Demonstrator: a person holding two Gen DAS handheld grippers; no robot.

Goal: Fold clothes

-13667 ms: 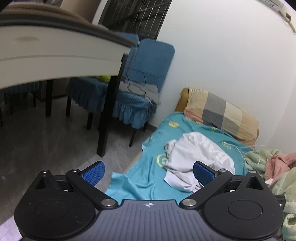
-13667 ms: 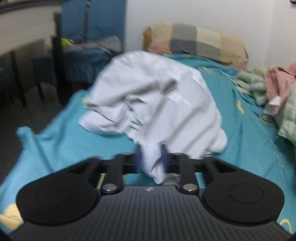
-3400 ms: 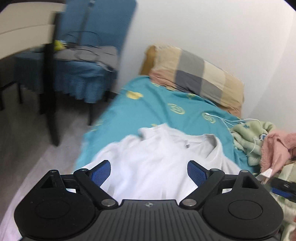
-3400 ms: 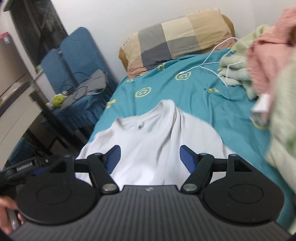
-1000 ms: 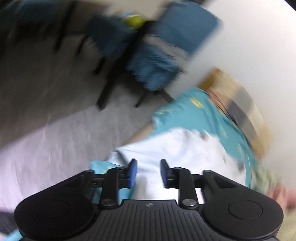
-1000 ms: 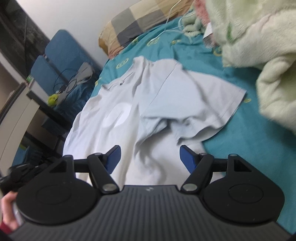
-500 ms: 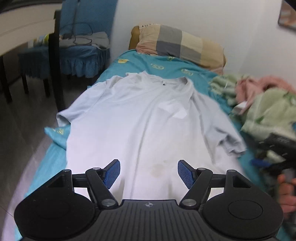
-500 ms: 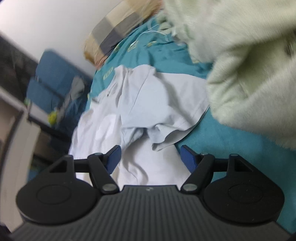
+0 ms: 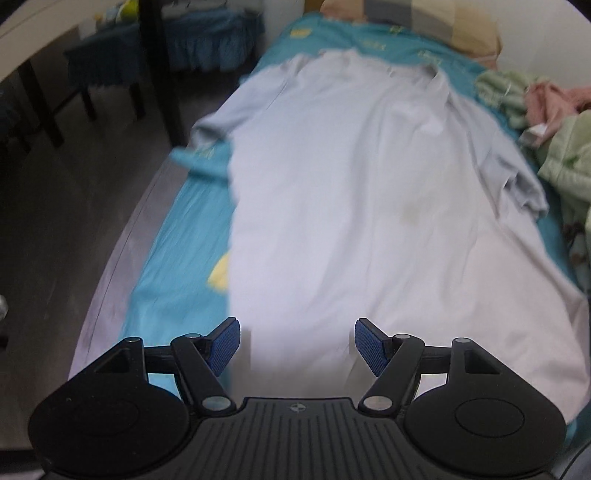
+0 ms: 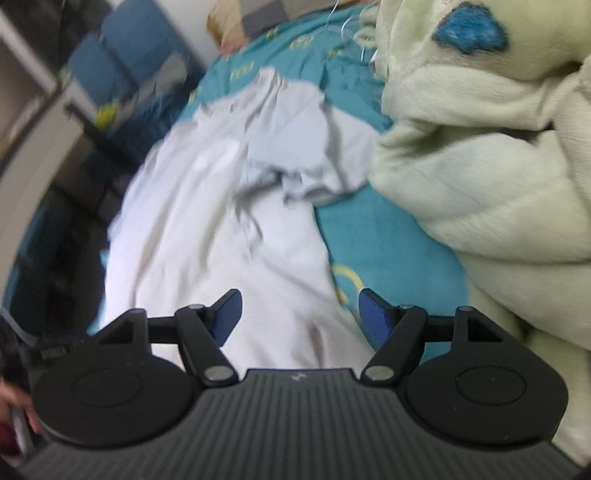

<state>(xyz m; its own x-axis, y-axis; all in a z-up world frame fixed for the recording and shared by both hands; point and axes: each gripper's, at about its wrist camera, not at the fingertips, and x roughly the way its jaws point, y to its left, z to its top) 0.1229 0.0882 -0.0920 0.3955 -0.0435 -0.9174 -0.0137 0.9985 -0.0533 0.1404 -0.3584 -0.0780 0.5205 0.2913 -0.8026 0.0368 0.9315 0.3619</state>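
We saw the bed [image 9: 173, 266] carrying a white shirt [image 9: 362, 206] spread flat, with a pillow [image 9: 454, 22] beyond its collar and blankets [image 10: 480, 155] just beside its sleeve.

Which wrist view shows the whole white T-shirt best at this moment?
The left wrist view: the white T-shirt lies spread along the bed, collar to hem, both sleeves visible. The right wrist view shows it blurred and slanted, its hem behind the gripper.
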